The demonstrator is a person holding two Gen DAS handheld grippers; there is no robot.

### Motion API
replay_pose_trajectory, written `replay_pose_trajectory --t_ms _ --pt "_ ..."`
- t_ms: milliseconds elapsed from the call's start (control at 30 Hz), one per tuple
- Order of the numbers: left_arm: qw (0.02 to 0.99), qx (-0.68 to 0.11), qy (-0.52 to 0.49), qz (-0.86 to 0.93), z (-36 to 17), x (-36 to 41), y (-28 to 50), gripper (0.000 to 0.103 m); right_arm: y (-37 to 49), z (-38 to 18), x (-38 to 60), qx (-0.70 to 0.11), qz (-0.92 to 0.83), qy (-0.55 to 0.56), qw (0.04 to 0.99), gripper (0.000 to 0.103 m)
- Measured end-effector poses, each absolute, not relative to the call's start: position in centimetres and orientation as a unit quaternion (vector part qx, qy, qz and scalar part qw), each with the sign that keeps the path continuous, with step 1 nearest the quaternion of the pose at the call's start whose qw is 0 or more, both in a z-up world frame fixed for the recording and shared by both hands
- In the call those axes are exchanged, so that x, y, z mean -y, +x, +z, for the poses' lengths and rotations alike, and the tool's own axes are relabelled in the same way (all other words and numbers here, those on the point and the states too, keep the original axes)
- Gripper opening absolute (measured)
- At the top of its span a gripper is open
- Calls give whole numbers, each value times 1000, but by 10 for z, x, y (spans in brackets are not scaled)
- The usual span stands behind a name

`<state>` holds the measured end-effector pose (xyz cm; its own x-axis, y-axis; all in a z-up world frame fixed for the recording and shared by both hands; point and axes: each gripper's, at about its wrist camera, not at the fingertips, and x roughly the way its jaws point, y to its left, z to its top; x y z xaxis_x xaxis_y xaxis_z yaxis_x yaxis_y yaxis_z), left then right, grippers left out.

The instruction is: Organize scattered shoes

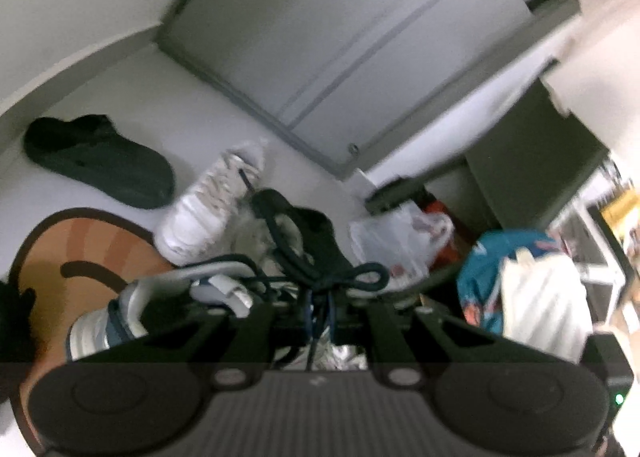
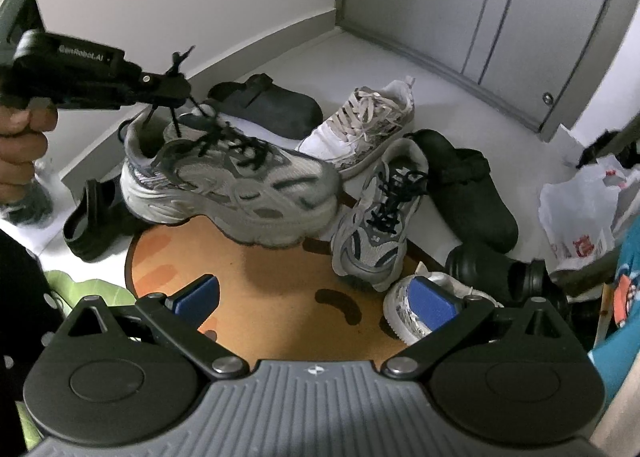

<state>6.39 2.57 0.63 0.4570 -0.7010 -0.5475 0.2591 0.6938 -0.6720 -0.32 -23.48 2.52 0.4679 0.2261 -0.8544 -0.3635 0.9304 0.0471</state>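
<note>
While the left gripper (image 2: 176, 87) clamps the dark laces (image 2: 176, 113) of one grey mesh sneaker (image 2: 240, 185), the right gripper (image 2: 316, 297) stands released; beyond it lie one matching sneaker (image 2: 380, 217), two white trainers (image 2: 360, 129), three black clogs (image 2: 468, 193).

- The left gripper (image 2: 166, 91), seen from the right wrist camera, carries white lettering on its black body that reads roughly "GenRobot.AI"; the first letters are blurred.
- The grey sneaker (image 2: 374, 217) lying on the mat has a small number on its tongue, too small to be sure of.
- The plastic bag (image 2: 576, 217) bears red print, unreadable.
</note>
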Motion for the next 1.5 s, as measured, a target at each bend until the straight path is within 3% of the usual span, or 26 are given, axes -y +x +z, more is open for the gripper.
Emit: replay_pose_trajectory --t_ms 700,1100,1500 --pt "786 -436 -252 -359 14 -14 44 7 31 -14 210 -482 304 -122 812 103" --pt "793 -437 -261 -334 15 -35 40 7 83 -10 173 -468 426 -155 759 103" --pt "808 -439 -264 -292 6 -51 47 7 77 -32 150 -486 458 -127 734 103"
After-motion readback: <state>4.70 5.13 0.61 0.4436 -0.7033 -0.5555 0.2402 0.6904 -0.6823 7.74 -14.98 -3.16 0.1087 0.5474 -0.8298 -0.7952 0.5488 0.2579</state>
